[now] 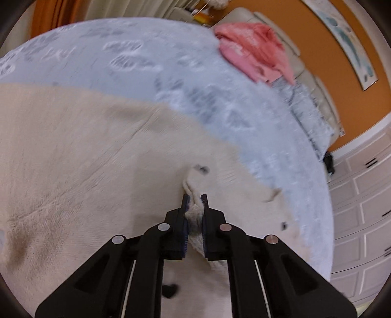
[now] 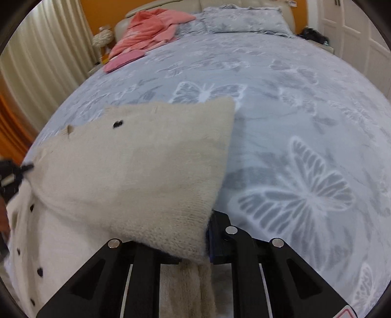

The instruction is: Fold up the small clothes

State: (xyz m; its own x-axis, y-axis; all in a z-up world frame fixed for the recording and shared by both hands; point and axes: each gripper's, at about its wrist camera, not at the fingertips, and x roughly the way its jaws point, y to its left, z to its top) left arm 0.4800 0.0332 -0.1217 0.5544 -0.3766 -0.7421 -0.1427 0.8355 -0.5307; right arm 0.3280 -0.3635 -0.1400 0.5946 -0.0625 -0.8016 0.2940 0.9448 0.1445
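Observation:
A cream knit cardigan (image 1: 97, 159) with small black heart-shaped buttons lies across the bed. My left gripper (image 1: 194, 203) is shut on a bunched edge of it, and the knit sticks out between the pads. In the right wrist view a folded-over part of the cardigan (image 2: 146, 159) drapes over my right gripper (image 2: 198, 220) and hides the left finger. The right finger (image 2: 220, 232) presses against the knit, and more fabric hangs down between the jaws. At that view's left edge the left gripper (image 2: 12, 176) holds another corner of the cardigan.
The blue-grey butterfly bedspread (image 2: 293, 122) covers the bed. Pink garments (image 2: 151, 31) lie heaped near the headboard beside a matching pillow (image 2: 244, 19). White cabinet doors (image 1: 361, 208) stand past the bed's side, and curtains (image 2: 36, 61) hang on the other side.

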